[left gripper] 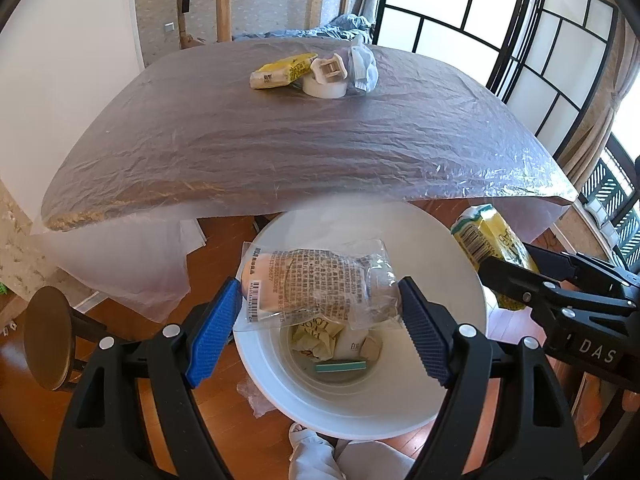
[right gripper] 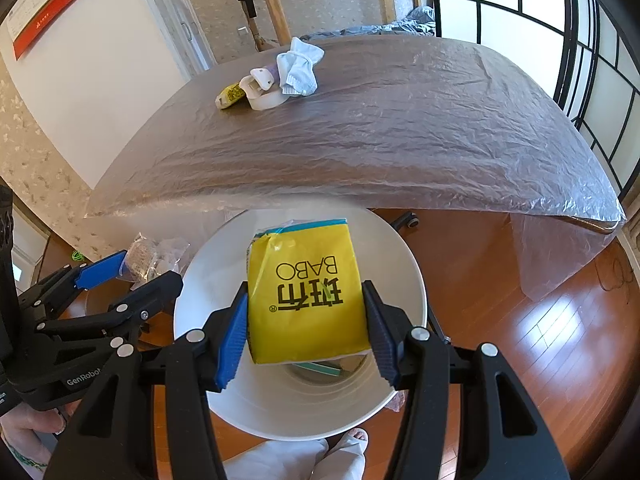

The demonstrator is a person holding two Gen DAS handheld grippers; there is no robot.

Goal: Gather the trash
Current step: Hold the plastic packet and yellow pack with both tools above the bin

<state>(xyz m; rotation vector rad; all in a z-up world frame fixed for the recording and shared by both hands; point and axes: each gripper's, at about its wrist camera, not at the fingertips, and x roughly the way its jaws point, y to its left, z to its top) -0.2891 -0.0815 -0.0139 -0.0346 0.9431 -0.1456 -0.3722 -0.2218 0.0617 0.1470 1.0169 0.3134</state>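
My left gripper (left gripper: pixel 320 312) is shut on a clear printed plastic wrapper (left gripper: pixel 320 284) and holds it over the white trash bin (left gripper: pixel 452 360) on the floor. My right gripper (right gripper: pixel 304 320) is shut on a yellow BABO tissue pack (right gripper: pixel 306 292) and holds it over the same bin (right gripper: pixel 404 268). The bin holds crumpled paper (left gripper: pixel 316 338) and a teal strip (left gripper: pixel 340 367). The right gripper with its yellow pack (left gripper: pixel 492 240) shows at the right of the left wrist view. The left gripper and wrapper (right gripper: pixel 140 260) show at the left of the right wrist view.
A table covered in plastic sheet (left gripper: pixel 304 148) stands behind the bin. On its far side lie a yellow pack (left gripper: pixel 280 72), a tape roll (left gripper: pixel 324 84) and a white cloth (left gripper: pixel 362 68). A round stool (left gripper: pixel 48 336) stands at the left. My feet (left gripper: pixel 316 452) are below the bin.
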